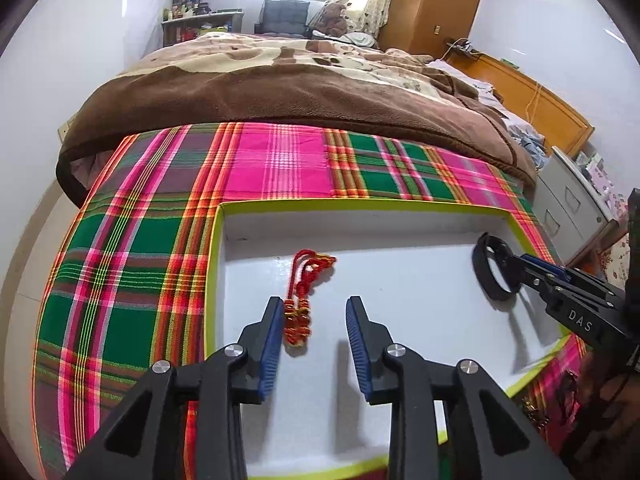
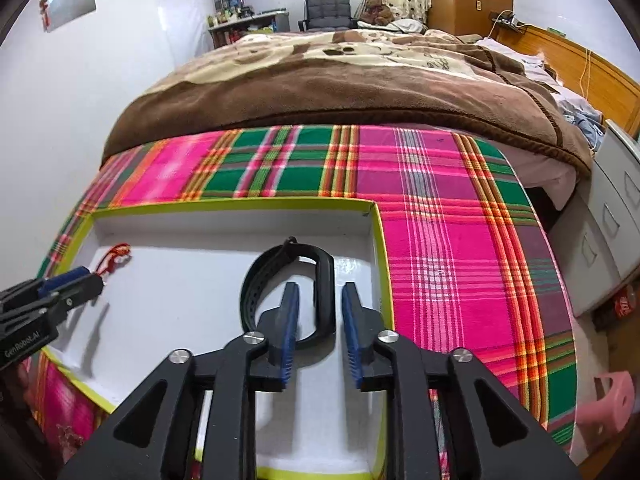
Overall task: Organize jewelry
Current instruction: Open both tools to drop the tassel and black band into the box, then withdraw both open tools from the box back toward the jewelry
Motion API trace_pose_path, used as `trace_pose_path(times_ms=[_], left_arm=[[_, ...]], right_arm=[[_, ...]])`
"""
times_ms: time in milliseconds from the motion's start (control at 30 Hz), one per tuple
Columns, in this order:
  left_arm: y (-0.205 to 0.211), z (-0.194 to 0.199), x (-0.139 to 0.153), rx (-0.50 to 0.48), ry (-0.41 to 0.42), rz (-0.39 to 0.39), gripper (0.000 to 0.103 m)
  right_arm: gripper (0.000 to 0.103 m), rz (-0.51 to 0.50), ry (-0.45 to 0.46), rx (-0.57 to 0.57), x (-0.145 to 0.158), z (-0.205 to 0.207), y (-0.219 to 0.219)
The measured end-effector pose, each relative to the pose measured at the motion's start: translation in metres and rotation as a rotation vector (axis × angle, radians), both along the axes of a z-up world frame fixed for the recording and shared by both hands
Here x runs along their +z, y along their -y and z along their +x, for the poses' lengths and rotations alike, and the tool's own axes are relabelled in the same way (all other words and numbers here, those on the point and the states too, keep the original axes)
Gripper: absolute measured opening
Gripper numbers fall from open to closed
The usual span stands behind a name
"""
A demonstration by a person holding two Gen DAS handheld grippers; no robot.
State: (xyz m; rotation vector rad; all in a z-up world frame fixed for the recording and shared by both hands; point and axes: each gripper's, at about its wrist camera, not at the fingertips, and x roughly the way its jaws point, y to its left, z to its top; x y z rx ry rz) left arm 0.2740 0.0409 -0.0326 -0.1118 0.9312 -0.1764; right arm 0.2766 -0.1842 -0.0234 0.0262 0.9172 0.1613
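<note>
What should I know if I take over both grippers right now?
Left gripper: open, the red knotted charm lying loose between its fingers on the tray floor.
Right gripper: open, astride the black wristband, pads not pressing it.
Both pieces sit inside the white tray with the lime rim, charm on its left side, band on its right.
Done: both are placed in the tray.
Left: back both grippers out.

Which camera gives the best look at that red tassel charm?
The left wrist view: the red tassel charm lies whole on the white tray, between open jaws. The right wrist view shows only its looped cord end behind the left gripper.
</note>
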Motion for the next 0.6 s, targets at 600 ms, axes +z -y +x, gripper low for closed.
trace_pose_path(times_ms=[600], left_arm=[[-0.023, -0.109, 0.035, 0.044, 0.1, -0.044, 0.038]], right_arm=[[0.039, 0.049, 0.105, 0.034, 0.036, -0.085, 0.014]])
